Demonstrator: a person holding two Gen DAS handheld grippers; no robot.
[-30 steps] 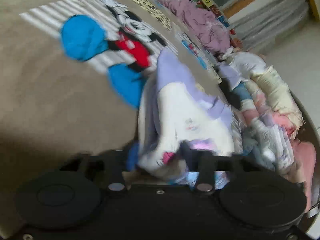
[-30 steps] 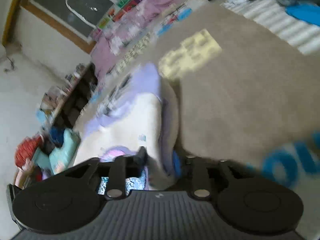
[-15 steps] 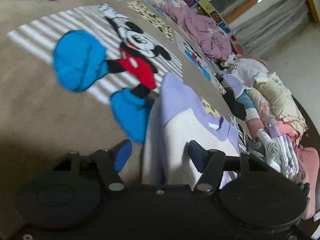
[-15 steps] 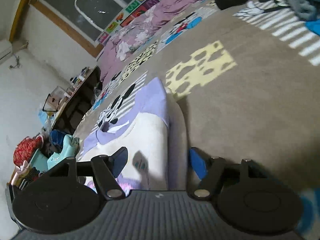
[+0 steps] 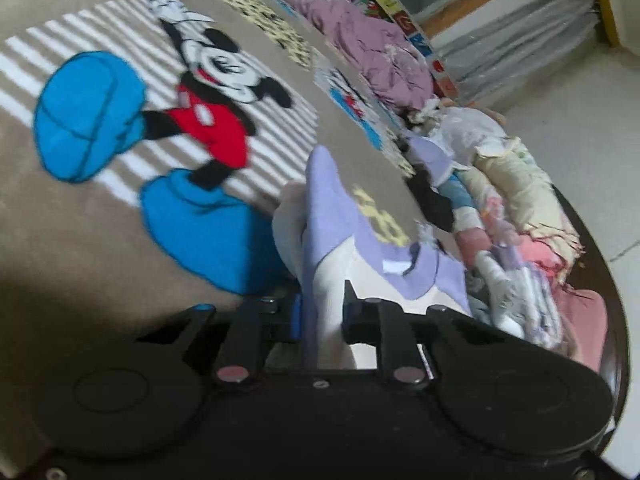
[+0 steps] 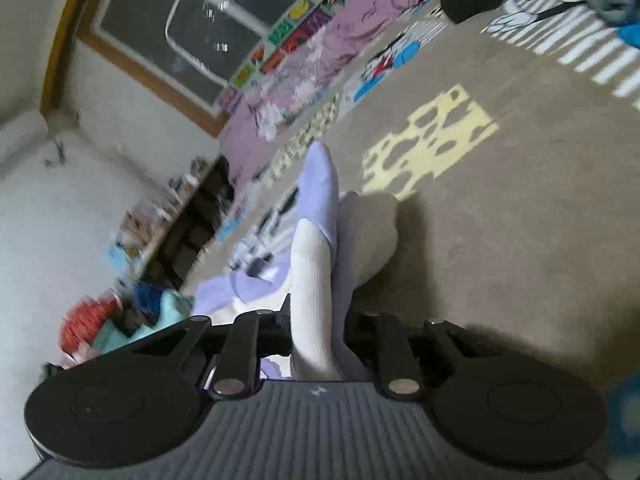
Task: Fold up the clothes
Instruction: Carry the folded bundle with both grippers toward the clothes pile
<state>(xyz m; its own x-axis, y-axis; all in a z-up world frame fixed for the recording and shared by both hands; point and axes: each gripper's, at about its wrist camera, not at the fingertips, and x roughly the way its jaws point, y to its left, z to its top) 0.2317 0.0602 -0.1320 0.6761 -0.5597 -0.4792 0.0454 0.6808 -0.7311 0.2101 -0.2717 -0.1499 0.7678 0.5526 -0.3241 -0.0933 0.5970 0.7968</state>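
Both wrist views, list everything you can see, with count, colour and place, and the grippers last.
Garment: one, white with lilac sleeves and collar, on the rug, pinched up at two spots.
Rug: one, tan with cartoon mouse, stripes and yellow patches, under everything.
Quilt: one, purple floral, along the rug's far edge.
Clothes pile: one heap, pink, cream and blue, beside the rug on the left view's right side.
Window: one, dark, wood-framed, on the wall in the right view.
Shelf: one, dark, cluttered, against the white wall.
Left gripper: black, fingers closing on garment fabric.
Right gripper: black, fingers closing on a white fold.
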